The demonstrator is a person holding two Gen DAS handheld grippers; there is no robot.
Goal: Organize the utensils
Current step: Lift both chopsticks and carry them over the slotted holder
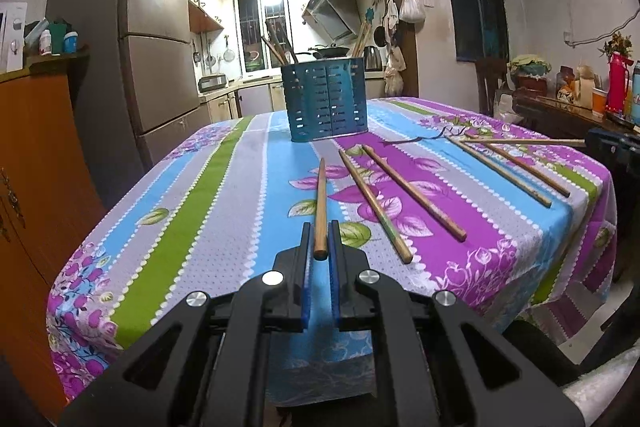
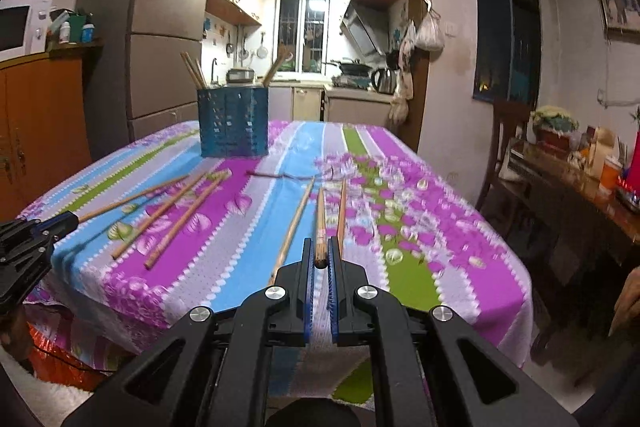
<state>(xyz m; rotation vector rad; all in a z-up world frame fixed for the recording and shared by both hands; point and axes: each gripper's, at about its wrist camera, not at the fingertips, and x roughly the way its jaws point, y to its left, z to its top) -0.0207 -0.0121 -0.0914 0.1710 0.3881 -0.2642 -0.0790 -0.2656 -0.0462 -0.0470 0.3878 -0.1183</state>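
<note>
A blue slotted utensil holder (image 1: 327, 101) stands on the floral tablecloth, with several chopsticks upright in it; it also shows in the right wrist view (image 2: 233, 123). My left gripper (image 1: 320, 241) is shut on a brown chopstick (image 1: 321, 199) that points toward the holder. My right gripper (image 2: 320, 253) is shut on another chopstick (image 2: 320, 223). Loose chopsticks lie on the cloth: two (image 1: 412, 191) right of the left gripper, two more (image 1: 508, 169) farther right. In the right wrist view one chopstick (image 2: 292, 231) lies left of the held one and one (image 2: 341, 211) lies right.
The table (image 1: 224, 211) ends close before both grippers. A fridge (image 1: 156, 39) and orange cabinet (image 1: 36, 155) stand to the left. A dark side table (image 2: 576, 187) with bottles and cups stands to the right. The left gripper shows at the right view's left edge (image 2: 32, 243).
</note>
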